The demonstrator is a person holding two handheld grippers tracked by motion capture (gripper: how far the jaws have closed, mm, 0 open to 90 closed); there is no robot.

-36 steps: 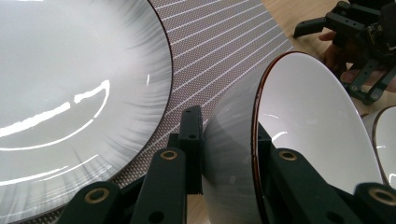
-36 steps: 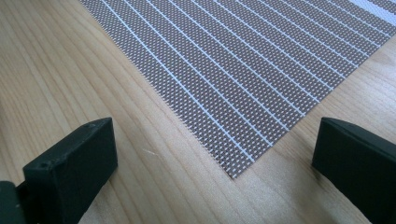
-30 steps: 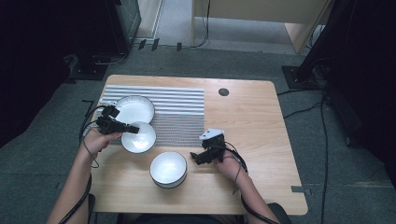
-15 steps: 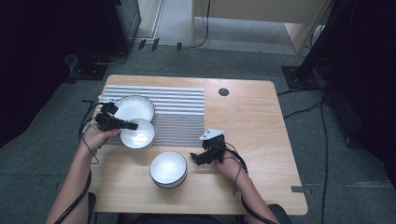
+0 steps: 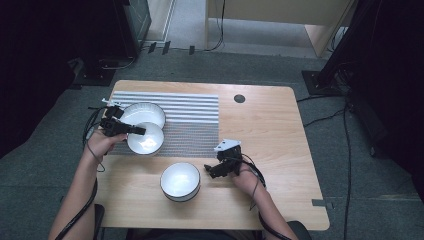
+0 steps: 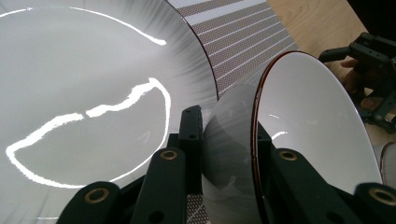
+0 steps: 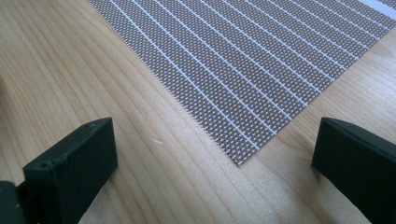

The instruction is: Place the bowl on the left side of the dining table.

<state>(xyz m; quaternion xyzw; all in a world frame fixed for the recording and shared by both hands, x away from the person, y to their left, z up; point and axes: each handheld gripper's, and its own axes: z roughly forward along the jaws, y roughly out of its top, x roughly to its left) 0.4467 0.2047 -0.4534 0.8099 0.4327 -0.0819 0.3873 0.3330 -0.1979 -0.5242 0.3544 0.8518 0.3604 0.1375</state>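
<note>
We note the left gripper (image 5: 134, 131) clamped on the tilted small bowl's (image 5: 145, 138) rim, the large bowl (image 5: 143, 114) touching at 12 o'clock; a slip risks chipping, while the right gripper (image 5: 212, 172) idles, jaws apart.

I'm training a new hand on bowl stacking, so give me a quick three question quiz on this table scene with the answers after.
1. True or false: the left gripper is clamped on the rim of a small white bowl.
2. How many bowls are on the table: A two, B three, C four?
3. What lies below the right gripper, whose jaws stand apart?

Key
1. True. One jaw is inside the rim and one outside, and the bowl is tilted beside the larger bowl.
2. B. The third, the near bowl, sits off the striped mat.
3. Bare wood and a corner of the striped mat; nothing is held.
</note>
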